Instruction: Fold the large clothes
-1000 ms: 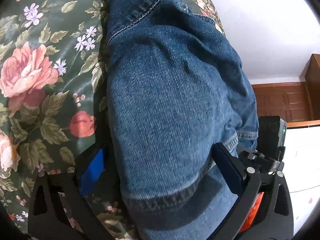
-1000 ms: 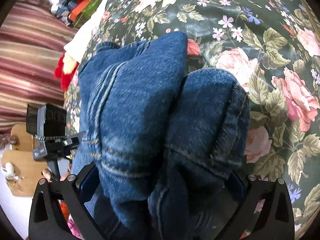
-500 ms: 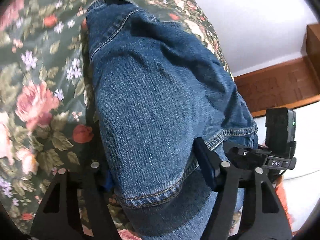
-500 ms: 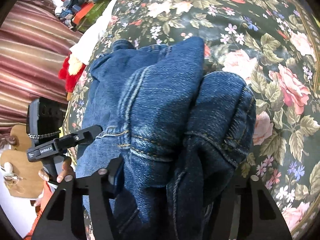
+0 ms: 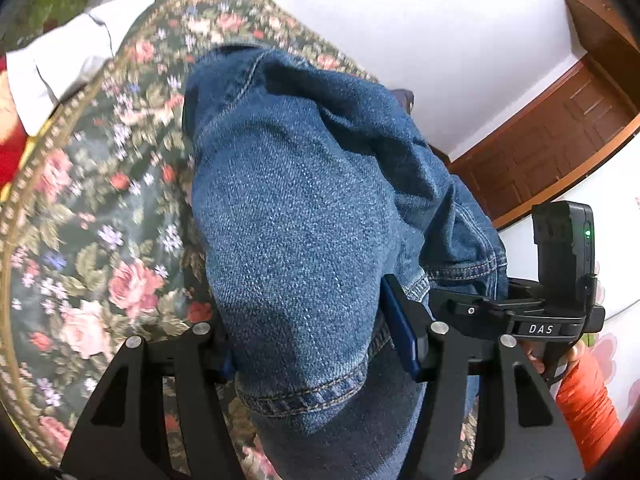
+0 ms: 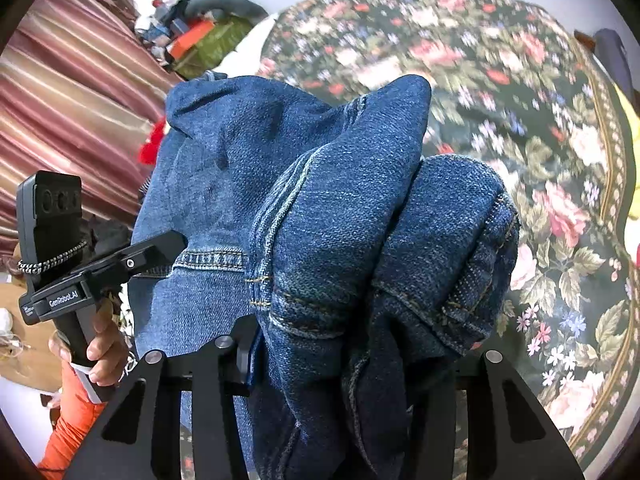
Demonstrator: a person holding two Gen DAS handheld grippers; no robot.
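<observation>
Item: jeans (image 5: 304, 216), blue denim, heavy weave with tan topstitching; bunched, hem band and seams showing.
Location: lifted above the floral bedspread (image 5: 80, 208), far end apparently trailing on it.
Left gripper (image 5: 316, 344): clamped on one hem of the jeans, cloth filling the gap between the blue-padded fingers.
Right gripper (image 6: 352, 364): clamped on a thick gather of several denim layers, just beside the left gripper as seen from the right wrist view.
Step in hand: judged to be carrying the held end over for a lengthwise fold; fold not yet laid down.
Next move calls for: both ends kept level, lowered flat on the bedspread, edges matched before release.
Handling: denim stiff and weighty; likely to hold a crease, but the thick gather may slump unevenly.
Bedspread: dark green, pink roses, gold border, soft and slightly rumpled.
Beyond the bedspread: white wall (image 5: 400, 20), brown wooden door (image 5: 560, 136), striped curtain (image 6: 68, 92).
</observation>
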